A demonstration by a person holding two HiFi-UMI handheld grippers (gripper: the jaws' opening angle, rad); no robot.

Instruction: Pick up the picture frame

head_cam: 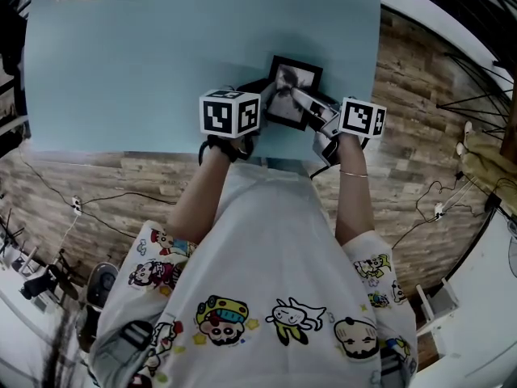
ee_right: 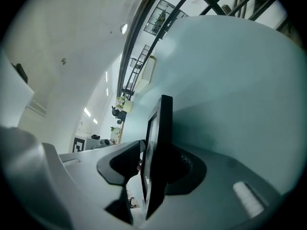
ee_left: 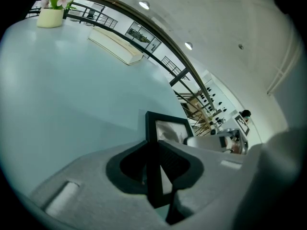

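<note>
The left gripper (ee_left: 154,163) is clamping one side edge of the picture frame (head_cam: 289,87), which is showing just above the table's (head_cam: 121,71) front edge. The right gripper (ee_right: 152,163) is straddling the opposite edge, its jaws standing wider than the frame and not visibly pressing. If a lift is starting now, the frame is likely pivoting in the single grip and slipping back onto the table.

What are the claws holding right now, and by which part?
The left claw clamps the picture frame by its left edge; the right claw straddles the right edge, firm contact unclear.
</note>
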